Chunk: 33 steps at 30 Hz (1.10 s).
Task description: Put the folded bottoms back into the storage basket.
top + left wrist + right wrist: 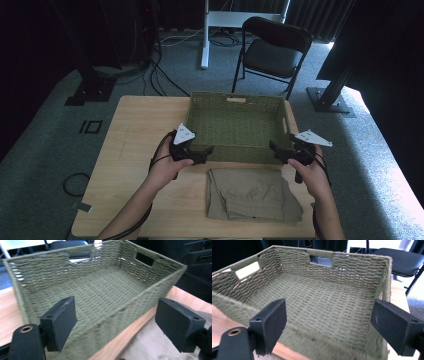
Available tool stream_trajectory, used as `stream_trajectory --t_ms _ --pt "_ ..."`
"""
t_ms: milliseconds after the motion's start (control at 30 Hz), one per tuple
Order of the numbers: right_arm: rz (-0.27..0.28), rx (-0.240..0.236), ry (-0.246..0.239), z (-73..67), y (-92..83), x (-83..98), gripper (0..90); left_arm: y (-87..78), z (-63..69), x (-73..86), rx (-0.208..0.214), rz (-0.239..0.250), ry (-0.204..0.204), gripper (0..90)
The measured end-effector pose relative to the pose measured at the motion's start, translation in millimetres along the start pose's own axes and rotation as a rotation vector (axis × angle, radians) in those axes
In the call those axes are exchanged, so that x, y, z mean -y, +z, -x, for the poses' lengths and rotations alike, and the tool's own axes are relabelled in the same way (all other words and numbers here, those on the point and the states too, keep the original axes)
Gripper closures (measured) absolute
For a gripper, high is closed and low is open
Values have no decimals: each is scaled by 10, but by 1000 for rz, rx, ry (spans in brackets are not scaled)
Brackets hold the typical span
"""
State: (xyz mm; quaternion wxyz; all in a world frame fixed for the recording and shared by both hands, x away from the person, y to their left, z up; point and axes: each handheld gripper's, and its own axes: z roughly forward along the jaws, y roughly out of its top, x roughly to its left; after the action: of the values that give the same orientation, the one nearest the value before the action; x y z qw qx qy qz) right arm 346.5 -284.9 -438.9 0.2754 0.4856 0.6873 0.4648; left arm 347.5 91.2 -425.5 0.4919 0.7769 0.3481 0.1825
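Note:
An empty green woven basket (239, 154) stands on the far half of the wooden table (135, 130). A folded khaki garment (250, 196) lies flat just in front of it, near the table's front edge. My left gripper (207, 151) hovers at the basket's near left corner, open and holding nothing. My right gripper (275, 149) is at the near right corner, also open and empty. The left gripper view looks over the near wall into the basket (100, 287) between my spread jaws (116, 323), with the garment (150, 345) at the lower right. The right gripper view looks into the basket (324, 300) past my open jaws (329, 326).
A black folding chair (275, 50) stands behind the table. A white desk leg (205, 35) and cables (160, 75) are on the grey carpet beyond. Bare tabletop lies left of the basket. Black frame posts (330, 92) flank the table.

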Motion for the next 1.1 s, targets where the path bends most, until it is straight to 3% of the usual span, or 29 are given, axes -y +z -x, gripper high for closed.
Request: stream_trajectory --t_ms 300,700,800,1100 --pt "0 0 -3 -88 -143 220 131 -10 180 180 32 11 -11 181" --pt "-45 -4 -7 -190 -229 629 132 78 414 474 75 -39 -7 181" --pt "-68 -6 -8 -231 -219 773 131 141 465 617 80 -79 -8 181" --pt "-115 13 13 -254 -225 1039 126 240 507 821 69 -143 -32 181"
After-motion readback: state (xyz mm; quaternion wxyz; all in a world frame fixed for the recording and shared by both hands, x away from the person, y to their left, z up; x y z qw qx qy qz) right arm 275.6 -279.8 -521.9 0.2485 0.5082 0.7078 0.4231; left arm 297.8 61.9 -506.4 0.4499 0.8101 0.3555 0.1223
